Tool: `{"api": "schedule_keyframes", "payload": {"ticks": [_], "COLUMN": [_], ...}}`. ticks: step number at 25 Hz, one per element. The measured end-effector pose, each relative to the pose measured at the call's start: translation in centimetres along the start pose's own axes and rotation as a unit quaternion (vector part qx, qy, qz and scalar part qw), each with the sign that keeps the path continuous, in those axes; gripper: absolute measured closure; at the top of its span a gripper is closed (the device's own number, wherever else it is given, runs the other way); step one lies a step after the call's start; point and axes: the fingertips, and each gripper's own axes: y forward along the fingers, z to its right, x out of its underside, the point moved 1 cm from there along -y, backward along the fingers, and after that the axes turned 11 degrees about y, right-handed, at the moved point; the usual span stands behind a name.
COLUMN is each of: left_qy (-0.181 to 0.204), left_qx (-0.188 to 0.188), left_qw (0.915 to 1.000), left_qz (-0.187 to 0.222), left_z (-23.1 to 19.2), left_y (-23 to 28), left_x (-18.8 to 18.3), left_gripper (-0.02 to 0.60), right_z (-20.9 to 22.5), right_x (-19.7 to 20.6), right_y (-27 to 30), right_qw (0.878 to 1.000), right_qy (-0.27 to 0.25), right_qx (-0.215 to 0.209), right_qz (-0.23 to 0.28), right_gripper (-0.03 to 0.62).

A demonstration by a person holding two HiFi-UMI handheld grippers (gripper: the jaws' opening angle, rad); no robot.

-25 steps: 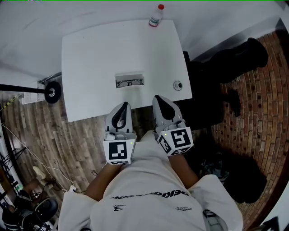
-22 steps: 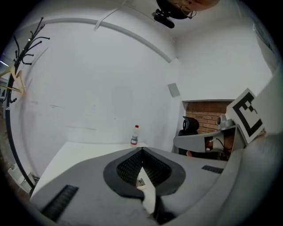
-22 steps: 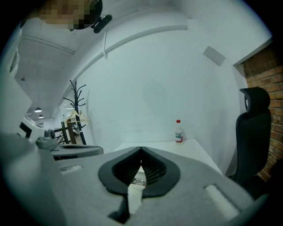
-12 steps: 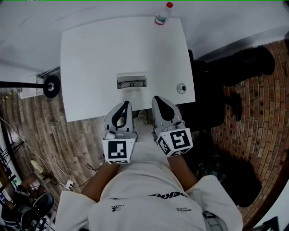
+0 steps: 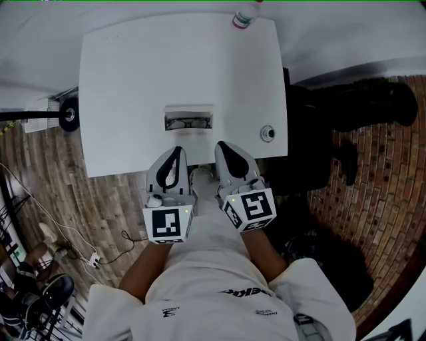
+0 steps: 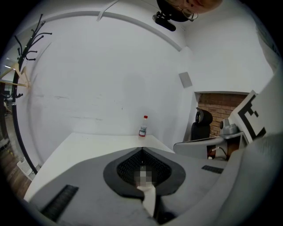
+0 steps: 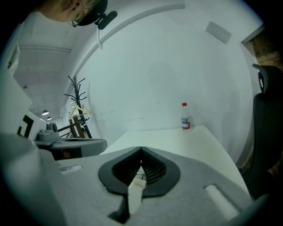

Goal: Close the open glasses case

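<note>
The counter looks smooth matt white, the bottle at twelve o'clock clear plastic, the left tongs and right tongs matt grey plastic.

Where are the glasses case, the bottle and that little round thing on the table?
glasses case [image 5: 190, 110]: head view, on its open lid.
bottle [image 7: 186, 121]: right gripper view, on its label.
small round object [image 5: 267, 133]: head view, on its middle.

No legible print on shirt or bottle
</note>
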Motion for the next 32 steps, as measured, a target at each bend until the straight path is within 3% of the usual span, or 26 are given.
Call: {"api": "schedule_keyframes", "payload": {"ticks": [23, 32], "left_qy": [-0.026, -0.020], "left_qx": [-0.019, -0.006], "left_qw": [0.9989, 0.9985], "left_qz": [-0.035, -0.051], "left_z": [0.3, 1.0], "left_y": [4.9, 5.8], "left_x": [3.9, 5.3], "left_gripper": [0.584, 0.583], "right_z": [6.3, 7.7], "right_x": [3.8, 5.2], "right_y": [6.6, 8.4], "right_qw": [0.998, 0.997], "right_qy": [0.016, 0.022], "right_qx": [0.003, 0.001], "right_qz": [-0.058, -0.076], "right_gripper": [0.585, 0.559]}}
